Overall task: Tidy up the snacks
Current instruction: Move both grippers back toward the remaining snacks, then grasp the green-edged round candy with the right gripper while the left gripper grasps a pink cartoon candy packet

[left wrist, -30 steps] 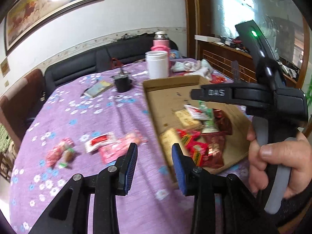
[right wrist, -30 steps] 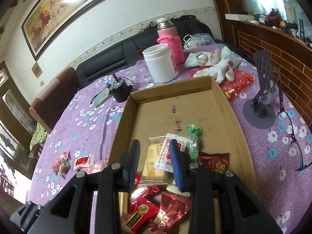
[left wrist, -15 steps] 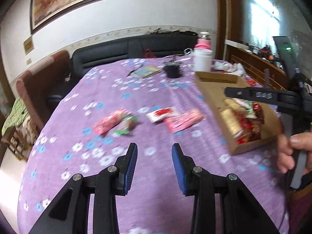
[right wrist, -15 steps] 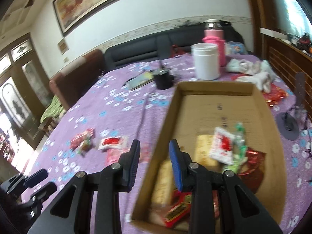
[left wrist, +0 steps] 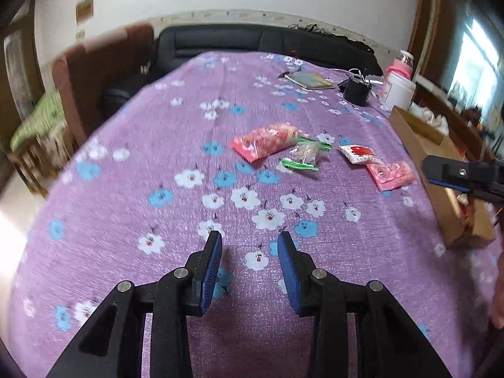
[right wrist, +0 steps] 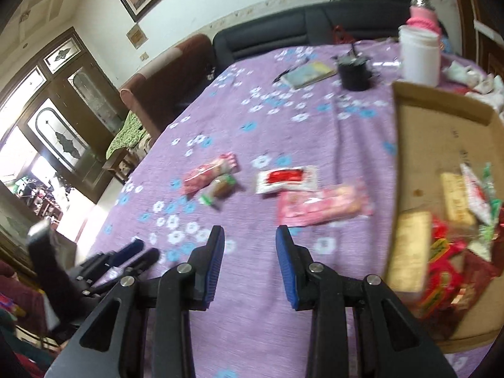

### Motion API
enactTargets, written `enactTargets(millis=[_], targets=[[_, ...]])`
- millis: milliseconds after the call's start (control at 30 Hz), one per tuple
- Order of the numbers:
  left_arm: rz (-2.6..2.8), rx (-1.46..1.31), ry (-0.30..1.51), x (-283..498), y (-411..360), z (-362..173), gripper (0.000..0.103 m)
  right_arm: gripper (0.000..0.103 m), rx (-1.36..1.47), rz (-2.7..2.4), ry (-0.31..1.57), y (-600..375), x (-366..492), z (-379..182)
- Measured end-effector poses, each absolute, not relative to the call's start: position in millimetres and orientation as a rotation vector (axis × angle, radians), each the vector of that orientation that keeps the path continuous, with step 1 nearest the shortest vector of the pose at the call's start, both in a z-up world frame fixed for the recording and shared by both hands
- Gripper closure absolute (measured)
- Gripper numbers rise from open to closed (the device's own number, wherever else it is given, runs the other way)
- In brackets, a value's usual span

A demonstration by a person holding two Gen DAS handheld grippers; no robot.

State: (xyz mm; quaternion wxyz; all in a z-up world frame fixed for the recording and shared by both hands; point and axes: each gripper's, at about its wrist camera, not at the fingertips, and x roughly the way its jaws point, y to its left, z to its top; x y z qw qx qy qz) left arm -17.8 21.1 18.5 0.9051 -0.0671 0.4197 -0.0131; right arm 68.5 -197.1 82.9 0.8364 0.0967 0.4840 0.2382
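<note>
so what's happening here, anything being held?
Nothing held. A person is sorting snacks with two handheld tongs; both the left tongs and right tongs are open and empty above the purple floral tablecloth. Four packets are loose on the cloth: two pink packets, a green-ended candy and a red-and-white sachet. The cardboard box to the right already holds a pile of snacks.

Matt purple cloth tablecloth (left wrist: 132,170), glossy plastic snack packets (right wrist: 321,208), cardboard box (right wrist: 441,132).
</note>
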Motion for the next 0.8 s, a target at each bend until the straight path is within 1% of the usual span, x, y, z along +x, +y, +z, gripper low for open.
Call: enactTargets(millis=[133, 333, 500, 667, 733, 767, 800], targets=[[-0.04, -0.208, 0.873, -17, 31, 15, 0.065, 0.07, 0.237, 0.527, 1.088, -167, 89, 76], [-0.05, -0.227, 0.814, -26, 33, 22, 0.065, 0.07, 0.265, 0.48, 1.169, -130, 119, 49], [-0.06, -0.238, 0.791, -32, 36, 25, 0.065, 0.07, 0.261, 0.419, 1.178, -113, 138, 36], [-0.063, -0.238, 0.782, -33, 37, 27, 0.065, 0.07, 0.188, 0.36, 1.187, -93, 148, 26], [-0.063, -0.239, 0.781, -35, 38, 27, 0.065, 0.073, 0.166, 0.346, 1.179, -90, 148, 22], [-0.061, -0.239, 0.782, -35, 38, 27, 0.065, 0.077, 0.142, 0.348, 1.165, -87, 146, 22], [-0.059, -0.239, 0.781, -36, 38, 27, 0.065, 0.078, 0.125, 0.349, 1.156, -86, 145, 22]])
